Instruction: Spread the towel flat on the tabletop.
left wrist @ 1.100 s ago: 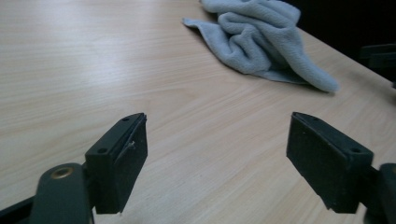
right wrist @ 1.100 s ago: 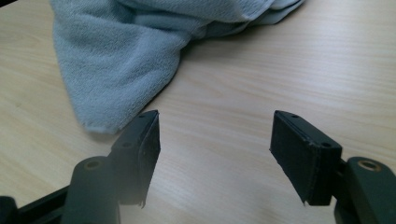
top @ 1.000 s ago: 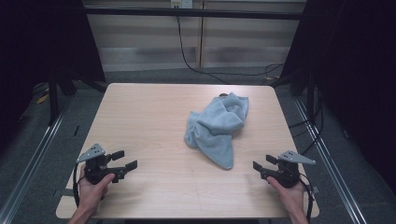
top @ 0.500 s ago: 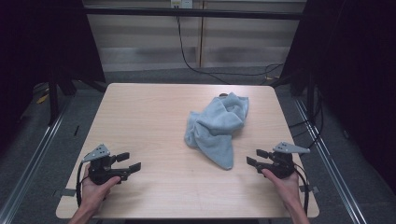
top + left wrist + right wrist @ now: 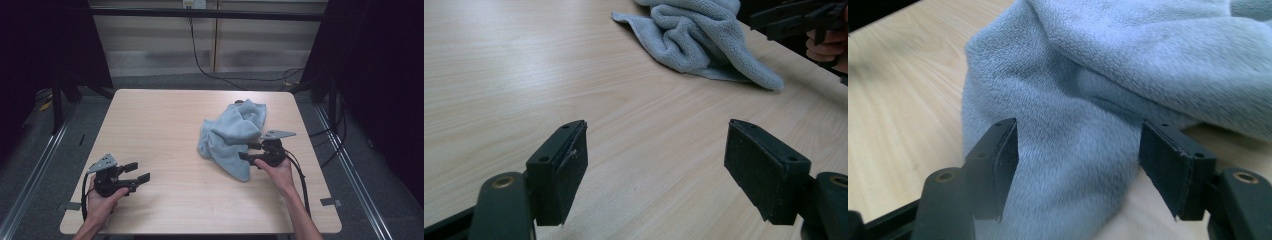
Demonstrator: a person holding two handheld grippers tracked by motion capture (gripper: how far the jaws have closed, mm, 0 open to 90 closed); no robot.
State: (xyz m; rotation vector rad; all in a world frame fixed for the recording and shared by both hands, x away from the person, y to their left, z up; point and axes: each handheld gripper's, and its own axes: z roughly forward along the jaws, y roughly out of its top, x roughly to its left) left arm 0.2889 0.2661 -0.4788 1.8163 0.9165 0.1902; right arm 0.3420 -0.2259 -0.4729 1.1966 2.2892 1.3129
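Towel (image 5: 231, 135) edge between wide right gripper (image 5: 251, 151) fingers, bare tabletop (image 5: 155, 130) leftward.

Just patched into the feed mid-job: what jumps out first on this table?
A crumpled light-blue towel lies right of centre on the wooden table. The right gripper is at its near-right edge, jaws open around a fold. The left gripper sits open at the near-left corner, over bare wood.
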